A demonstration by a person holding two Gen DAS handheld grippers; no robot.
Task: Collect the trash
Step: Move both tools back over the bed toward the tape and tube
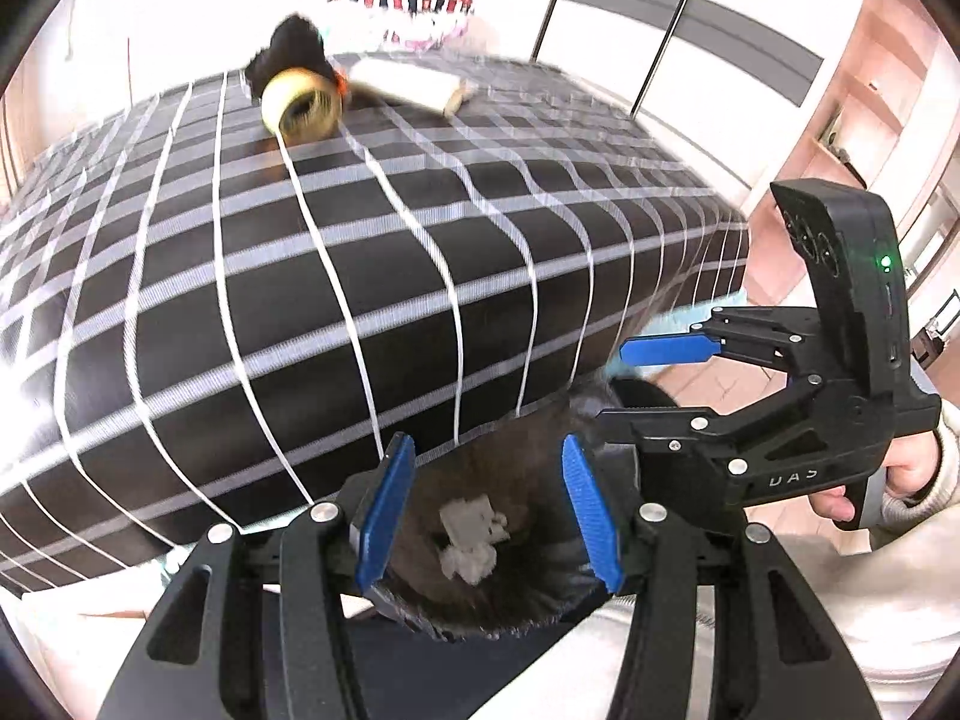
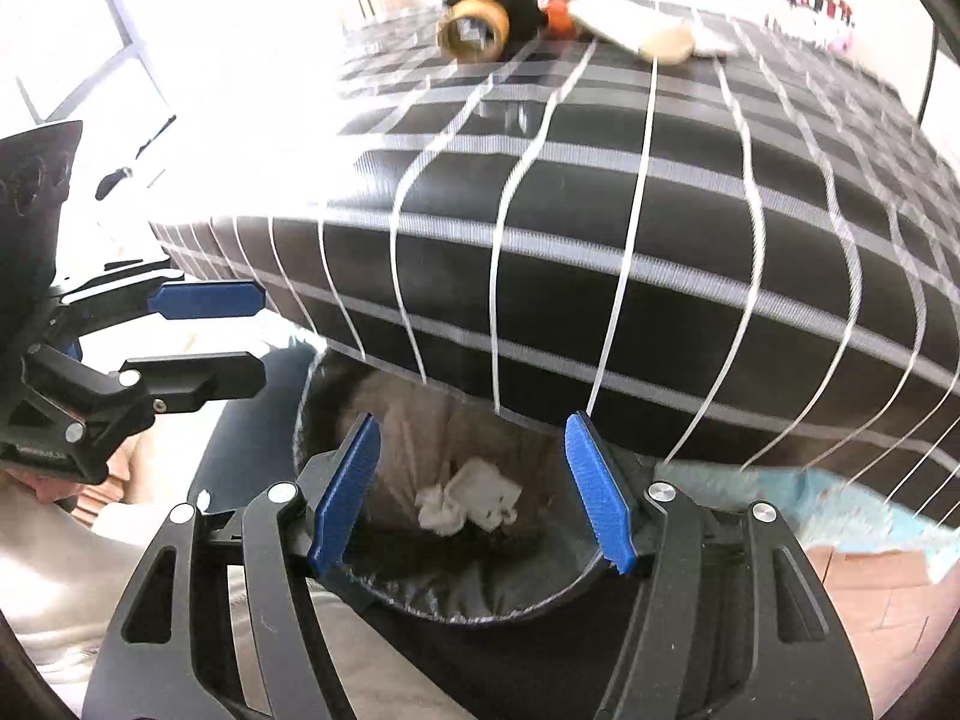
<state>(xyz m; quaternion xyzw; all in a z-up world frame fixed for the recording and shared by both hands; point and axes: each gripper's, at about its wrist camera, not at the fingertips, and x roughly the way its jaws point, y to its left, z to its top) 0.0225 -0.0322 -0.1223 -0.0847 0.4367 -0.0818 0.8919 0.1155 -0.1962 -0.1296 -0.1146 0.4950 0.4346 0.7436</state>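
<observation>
A bin lined with a black bag (image 1: 480, 624) (image 2: 468, 606) stands below the table's near edge. Crumpled white paper (image 1: 471, 540) (image 2: 468, 501) lies at its bottom. My left gripper (image 1: 486, 450) hangs over the bin's mouth, open, with nothing between its blue pads. My right gripper (image 2: 473, 426) hovers over the same bin, open and empty too. Each gripper shows in the other's view: the right gripper (image 1: 630, 387) at the right, the left gripper (image 2: 264, 333) at the left. Neither touches the paper.
The table under a black cloth with white checks (image 1: 300, 300) (image 2: 660, 270) fills the view beyond the bin. At its far end lie a yellowish tape roll (image 1: 303, 105) (image 2: 474, 27), a black fuzzy object (image 1: 288, 45), and a white roll (image 1: 414, 84) (image 2: 660, 39). A hand (image 1: 906, 468) holds the right gripper.
</observation>
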